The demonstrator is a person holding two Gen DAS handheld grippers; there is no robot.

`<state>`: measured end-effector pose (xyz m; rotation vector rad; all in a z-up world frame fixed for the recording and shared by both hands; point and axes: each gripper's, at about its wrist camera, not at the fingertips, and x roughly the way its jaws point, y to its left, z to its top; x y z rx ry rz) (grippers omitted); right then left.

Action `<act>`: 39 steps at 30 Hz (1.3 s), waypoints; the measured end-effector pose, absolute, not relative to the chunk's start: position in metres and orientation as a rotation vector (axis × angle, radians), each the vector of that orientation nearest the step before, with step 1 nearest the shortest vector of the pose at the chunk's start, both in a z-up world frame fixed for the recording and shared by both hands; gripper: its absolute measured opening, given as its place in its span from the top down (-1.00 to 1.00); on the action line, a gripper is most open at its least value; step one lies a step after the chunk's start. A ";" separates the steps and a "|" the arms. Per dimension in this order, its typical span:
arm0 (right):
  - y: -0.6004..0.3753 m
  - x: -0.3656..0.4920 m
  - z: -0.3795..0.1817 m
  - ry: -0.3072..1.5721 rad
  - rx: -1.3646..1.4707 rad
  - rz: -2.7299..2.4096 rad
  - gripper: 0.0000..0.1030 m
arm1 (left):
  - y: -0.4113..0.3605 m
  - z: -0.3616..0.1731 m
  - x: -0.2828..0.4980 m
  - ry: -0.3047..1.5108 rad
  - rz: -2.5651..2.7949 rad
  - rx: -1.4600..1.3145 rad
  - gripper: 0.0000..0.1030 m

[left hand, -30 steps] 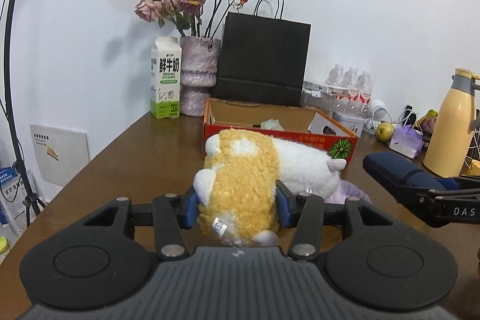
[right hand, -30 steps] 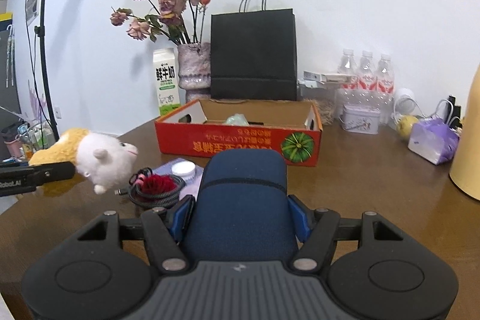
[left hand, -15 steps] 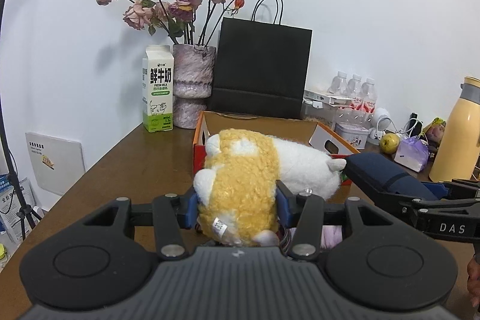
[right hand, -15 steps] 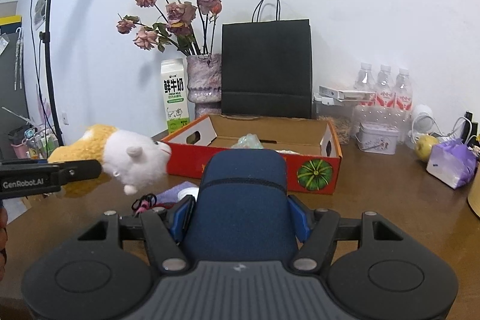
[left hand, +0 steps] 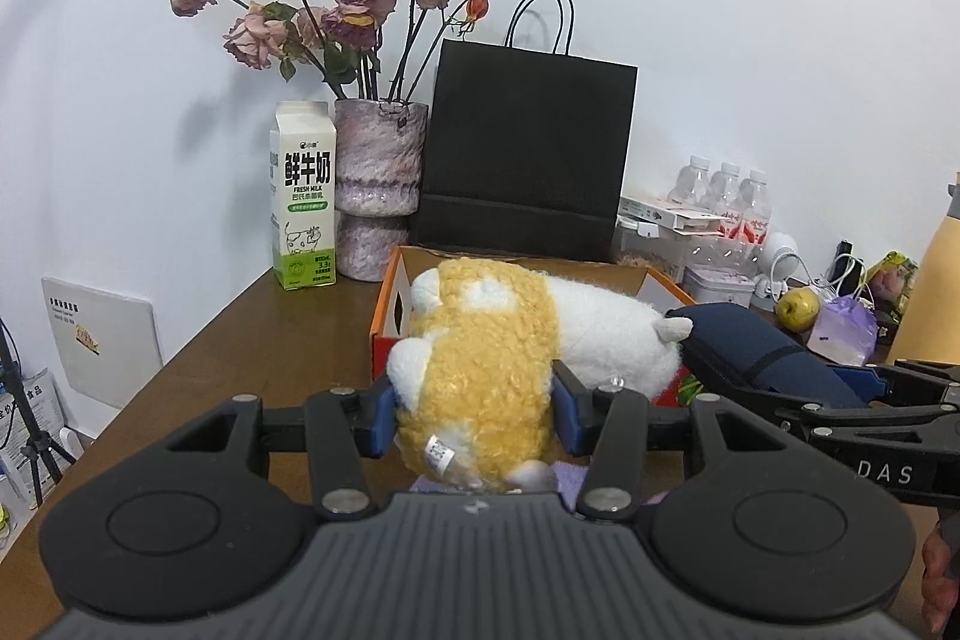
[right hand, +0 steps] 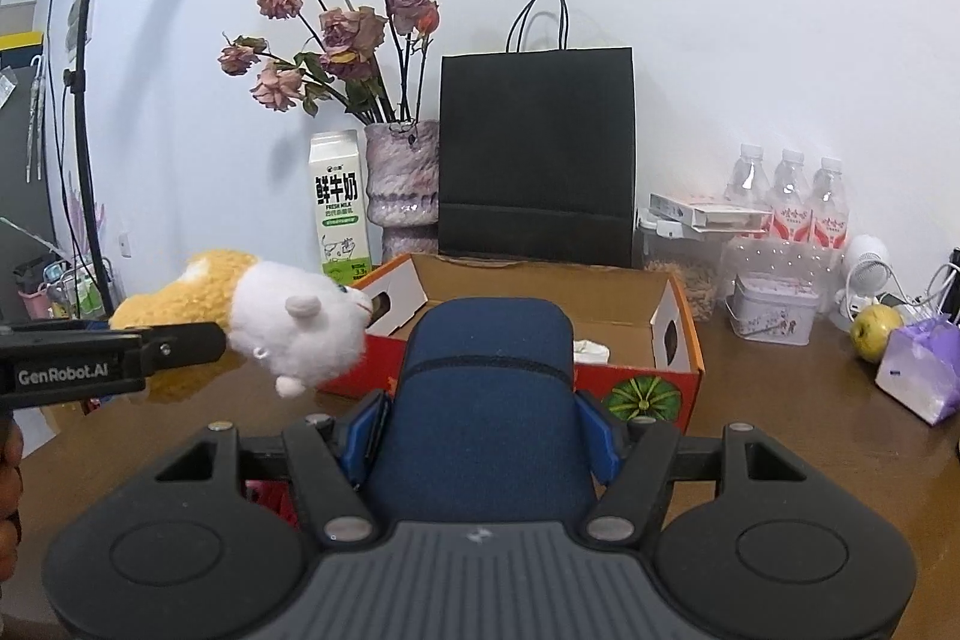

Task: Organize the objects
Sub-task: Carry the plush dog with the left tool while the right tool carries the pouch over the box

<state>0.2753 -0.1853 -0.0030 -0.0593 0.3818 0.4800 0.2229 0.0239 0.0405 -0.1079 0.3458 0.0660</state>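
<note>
The left gripper (left hand: pixel 474 415) is clamped on a plush toy (left hand: pixel 480 370) – its blue pads press into the yellow, curly body while the white head end juts forward, over the near left corner of the orange cardboard box (left hand: pixel 390 304) just ahead. The right gripper (right hand: pixel 480 436) grips a dark blue padded case (right hand: pixel 486 400), which fills the gap between its blue pads and points at the box's open top (right hand: pixel 540 292). From the right gripper, the toy (right hand: pixel 288 334) hangs off to the left, level with the box's front left corner; from the left gripper, the case (left hand: pixel 744 346) sits just right of the toy's head. Beyond the box stand a milk carton (left hand: pixel 303 196), a vase of dried roses (left hand: pixel 378 172) and a black paper bag (left hand: pixel 528 154) – all against the wall
</note>
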 end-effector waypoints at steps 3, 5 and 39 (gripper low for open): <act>-0.182 0.284 -0.002 0.380 -0.066 0.481 -0.25 | 0.023 0.042 0.233 0.346 0.066 -0.109 0.03; -0.179 0.290 0.000 0.377 -0.069 0.481 -0.25 | 0.023 0.043 0.239 0.344 0.066 -0.108 0.03; -0.160 0.403 0.003 0.366 -0.037 0.463 -0.25 | 0.030 0.040 0.355 0.339 0.094 -0.149 0.03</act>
